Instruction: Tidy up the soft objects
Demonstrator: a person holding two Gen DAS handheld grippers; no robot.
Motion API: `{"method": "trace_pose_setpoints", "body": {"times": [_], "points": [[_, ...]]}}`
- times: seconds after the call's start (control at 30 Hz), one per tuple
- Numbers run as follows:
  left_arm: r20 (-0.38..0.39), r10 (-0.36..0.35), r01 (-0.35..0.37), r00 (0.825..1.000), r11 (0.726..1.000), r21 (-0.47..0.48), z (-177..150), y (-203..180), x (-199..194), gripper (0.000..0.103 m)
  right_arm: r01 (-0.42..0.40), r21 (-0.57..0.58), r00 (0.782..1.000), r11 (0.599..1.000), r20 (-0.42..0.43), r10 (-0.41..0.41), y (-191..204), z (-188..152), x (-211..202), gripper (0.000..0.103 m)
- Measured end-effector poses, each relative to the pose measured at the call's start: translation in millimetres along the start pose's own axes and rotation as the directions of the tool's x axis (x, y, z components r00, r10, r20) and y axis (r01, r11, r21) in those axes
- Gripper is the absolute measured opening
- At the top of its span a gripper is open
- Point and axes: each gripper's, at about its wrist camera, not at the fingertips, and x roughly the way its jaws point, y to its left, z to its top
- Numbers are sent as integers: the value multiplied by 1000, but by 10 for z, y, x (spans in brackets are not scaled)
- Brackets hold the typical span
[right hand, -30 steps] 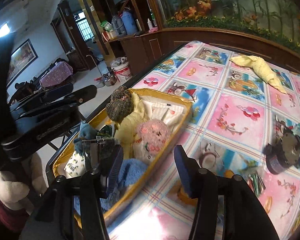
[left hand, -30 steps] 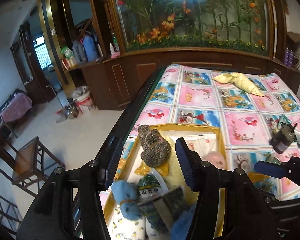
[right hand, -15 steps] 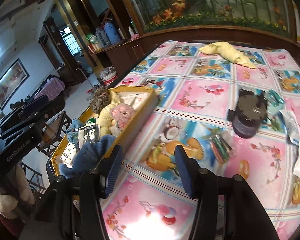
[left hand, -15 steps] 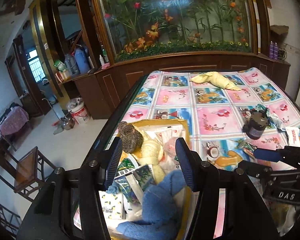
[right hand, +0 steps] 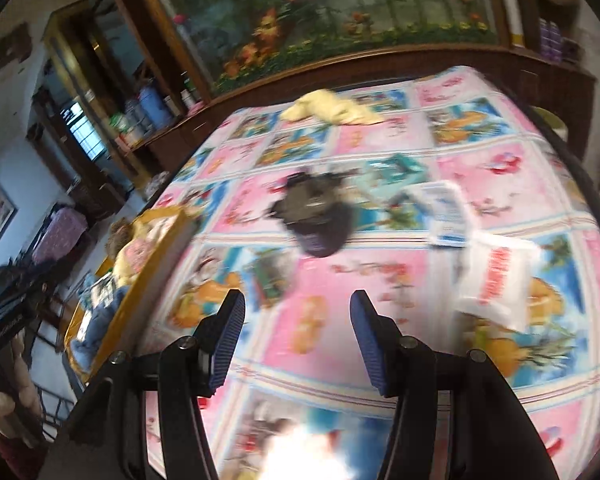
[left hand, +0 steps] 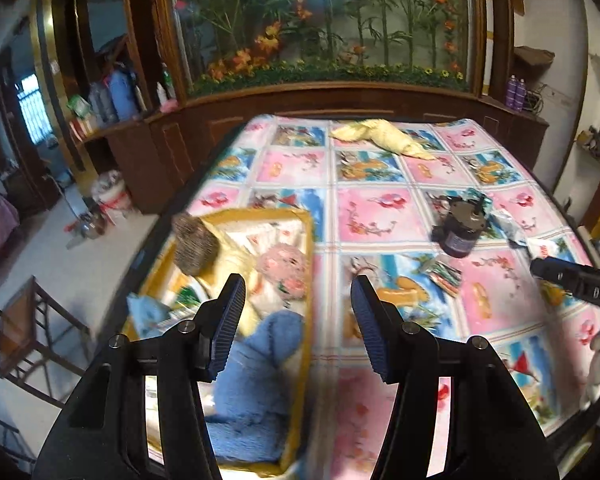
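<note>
"DAS" in white on the right gripper (left hand: 576, 280)

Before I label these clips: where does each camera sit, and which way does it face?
Left wrist: rides the left gripper, jaws open and empty, looking down at the yellow tray and quilt; the right gripper's tip shows at right.
Right wrist: rides the right gripper, jaws open and empty, over mid-quilt facing the dark jar.
Shared: tray, jar, yellow cloth, flower mural.
</note>
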Motion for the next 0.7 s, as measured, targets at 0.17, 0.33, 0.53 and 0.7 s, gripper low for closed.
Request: {"method": "trace_pose_setpoints", "body": {"times": [0.17, 0.33, 0.53, 0.7], "points": [[-84, -105, 105, 991, 994, -5, -86, -176, 204, 55, 69, 90, 997, 994, 27, -71, -498, 76, -168, 55], [-143, -191, 194, 971, 981, 6, -178, -379, 350, 55, 112, 176, 991, 978, 53, -123, -925, 196, -250, 55], [-238, -293, 293, 926, 955, -33, -167, -595, 678, 55, 117, 188, 993, 975, -34, -112, -1101, 420, 119, 55], [-267, -308, 304, 913, 951, -57, -142, -670, 864, 55, 158, 105, 982, 982, -116, -146, -972, 650, 545, 55]]}}
